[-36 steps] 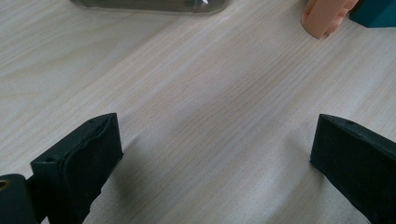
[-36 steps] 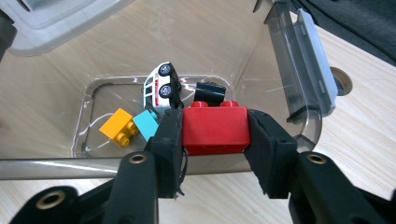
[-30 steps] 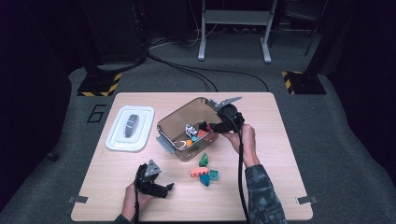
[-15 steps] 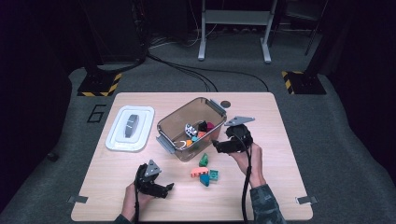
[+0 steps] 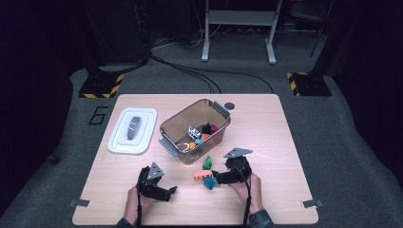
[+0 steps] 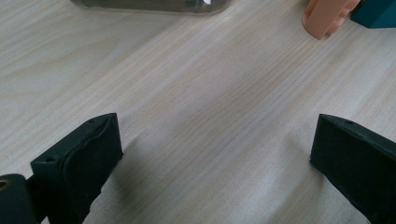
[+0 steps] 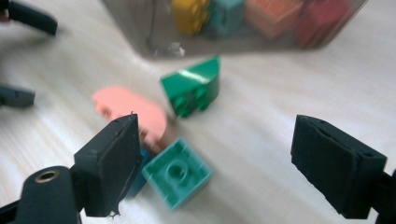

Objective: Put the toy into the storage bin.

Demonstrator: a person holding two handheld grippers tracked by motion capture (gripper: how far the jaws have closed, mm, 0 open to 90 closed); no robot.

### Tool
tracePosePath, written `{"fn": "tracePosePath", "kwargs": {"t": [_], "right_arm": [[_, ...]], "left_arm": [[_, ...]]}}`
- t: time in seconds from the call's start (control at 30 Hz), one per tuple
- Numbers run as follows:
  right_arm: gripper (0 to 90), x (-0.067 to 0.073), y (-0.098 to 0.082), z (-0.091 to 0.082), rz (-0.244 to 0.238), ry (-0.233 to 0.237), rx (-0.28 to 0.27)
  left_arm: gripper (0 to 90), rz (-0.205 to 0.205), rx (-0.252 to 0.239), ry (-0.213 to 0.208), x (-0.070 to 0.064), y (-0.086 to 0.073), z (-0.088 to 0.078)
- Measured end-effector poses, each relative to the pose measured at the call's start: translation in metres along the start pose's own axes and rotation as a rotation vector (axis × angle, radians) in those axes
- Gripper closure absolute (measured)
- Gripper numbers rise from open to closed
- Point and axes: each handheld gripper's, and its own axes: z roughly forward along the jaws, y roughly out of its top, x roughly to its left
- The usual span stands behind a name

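Three loose bricks lie on the counter (image 5: 266,142) near the bin (image 5: 196,130). My right hand-held gripper (image 7: 215,163), jaws just opened wide and empty, has the teal brick (image 7: 177,178) at its eleven o'clock; left hand-held gripper (image 6: 210,154) open, farther.

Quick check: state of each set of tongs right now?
Left tongs: open, nothing between the jaws, bare table below.
Right tongs: open, just opened wider, holding nothing; teal brick lies below.
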Motion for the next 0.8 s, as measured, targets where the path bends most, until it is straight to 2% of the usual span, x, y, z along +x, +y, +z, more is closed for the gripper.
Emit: {"fn": "tracePosePath", "kwargs": {"t": [0.1,0.13,0.17,0.2,0.3,0.43,0.5,0.53,0.57,0.7,0.8], "right_arm": [[16.6,0.003,-0.008,0.005,-0.006,0.003,0.014],[16.7,0.006,-0.011,0.007,0.005,-0.018,0.03],[17.2,0.006,-0.015,0.009,-0.007,-0.015,0.031],[17.5,0.006,-0.018,0.013,0.01,-0.029,0.055],[18.7,0.003,-0.02,0.013,0.019,-0.034,0.048],[21.6,-0.007,-0.022,0.009,0.035,-0.113,0.051],[22.4,-0.01,-0.022,0.008,0.046,-0.115,0.049],[23.4,-0.012,-0.021,0.006,0.057,-0.133,0.033],[23.4,-0.012,-0.021,0.006,0.057,-0.133,0.033],[28.2,-0.008,-0.018,0.008,-0.033,-0.063,0.015],[30.0,-0.006,-0.017,0.017,-0.043,-0.043,0.031]], "left_arm": [[2.0,0.0,0.0,0.0,0.0,0.0,0.0],[2.0,0.001,0.0,0.0,0.0,0.0,0.0],[2.0,0.0,0.0,0.001,0.0,0.0,0.0],[2.0,0.0,0.0,0.001,0.0,0.0,0.0],[2.0,0.0,0.0,0.001,0.0,0.0,0.0],[2.0,0.0,0.0,0.001,0.0,0.0,0.0],[2.0,0.0,0.0,0.001,0.0,0.0,0.0],[2.0,0.0,0.0,0.001,0.0,0.0,0.0],[2.0,0.0,0.0,0.001,0.0,0.0,0.0],[2.0,0.0,0.0,0.001,0.0,0.0,0.0],[2.0,-0.001,0.0,0.001,0.0,0.0,0.0]]}}
